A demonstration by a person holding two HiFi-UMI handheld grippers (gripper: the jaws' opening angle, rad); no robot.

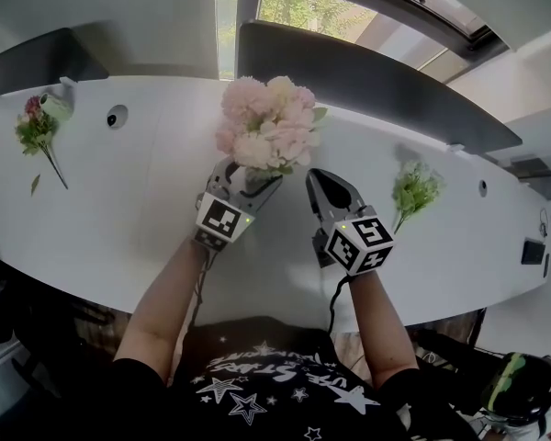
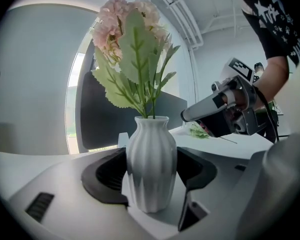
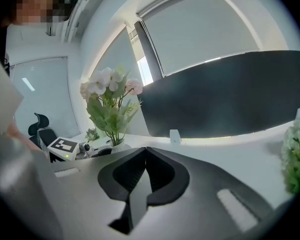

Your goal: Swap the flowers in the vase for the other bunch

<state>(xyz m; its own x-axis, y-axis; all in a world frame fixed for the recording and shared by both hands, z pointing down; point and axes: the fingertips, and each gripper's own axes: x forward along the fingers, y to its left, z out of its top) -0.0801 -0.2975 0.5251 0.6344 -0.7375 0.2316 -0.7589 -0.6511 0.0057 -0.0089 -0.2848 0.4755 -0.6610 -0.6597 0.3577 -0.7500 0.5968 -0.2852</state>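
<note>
Vase (image 2: pixel 151 156) stands upright, flowers (image 2: pixel 126 31) up, seemingly pinched by left gripper (image 2: pixel 151 180).

The vase (image 2: pixel 151 164) looks like white glazed ceramic, ribbed, with a soft sheen. Its flowers (image 2: pixel 112 21) look like matt cloth. Under it the table (image 1: pixel 147 209) is smooth white; behind it stands a dark matt screen (image 1: pixel 367 81).

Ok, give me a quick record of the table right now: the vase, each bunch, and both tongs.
vase: white, ribbed, upright on the table
in vase: pink flowers
left tongs: closed on the vase body
right tongs: shut, empty, right of the vase
green bunch: lying on the table, far right
small sprig: lying on the table, far left
</note>
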